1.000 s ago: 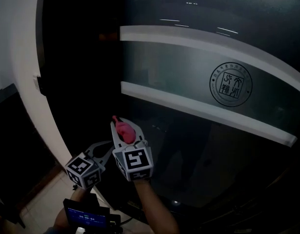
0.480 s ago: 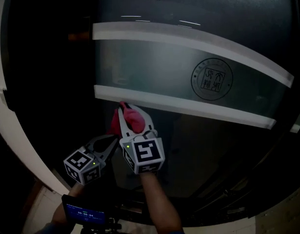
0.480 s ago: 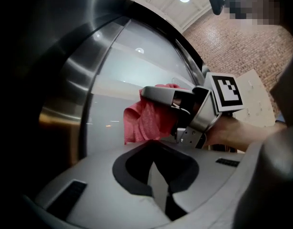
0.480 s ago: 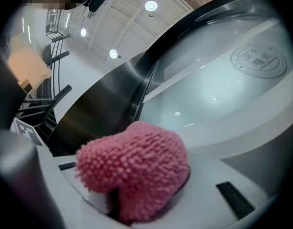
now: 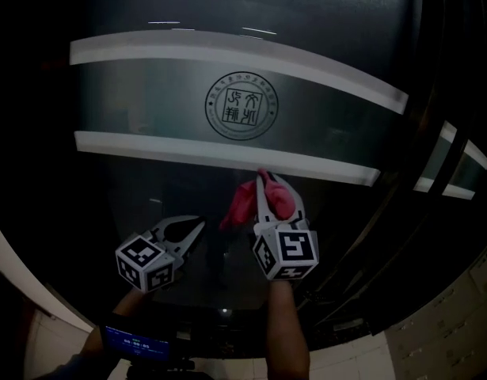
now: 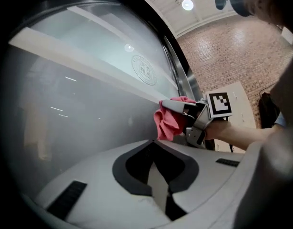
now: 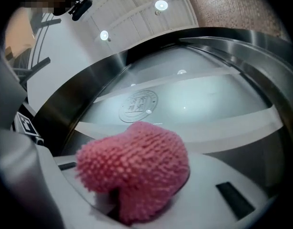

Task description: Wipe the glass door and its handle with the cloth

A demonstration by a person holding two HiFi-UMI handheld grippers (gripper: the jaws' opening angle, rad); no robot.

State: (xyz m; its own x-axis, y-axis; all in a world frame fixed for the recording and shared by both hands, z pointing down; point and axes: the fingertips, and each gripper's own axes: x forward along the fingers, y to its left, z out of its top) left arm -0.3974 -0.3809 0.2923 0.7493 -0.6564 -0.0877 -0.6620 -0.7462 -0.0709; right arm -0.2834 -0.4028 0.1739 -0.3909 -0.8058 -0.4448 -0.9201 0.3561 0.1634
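The glass door fills the head view, with a frosted band between two white stripes and a round seal. My right gripper is shut on a pink cloth, which is pressed against the glass just below the lower stripe. In the right gripper view the fuzzy cloth bulges between the jaws, with the seal beyond it. My left gripper hangs lower left of the cloth, shut and holding nothing. Its own view shows the right gripper and cloth ahead. I see no handle.
A dark metal door frame runs down the right side, with a further glass panel beyond it. Pale floor tiles show at the bottom right. A small screen device sits below my left hand.
My right gripper has carried the pink cloth to the right along the glass under the lower stripe. The left gripper has followed, and the view has swung right.
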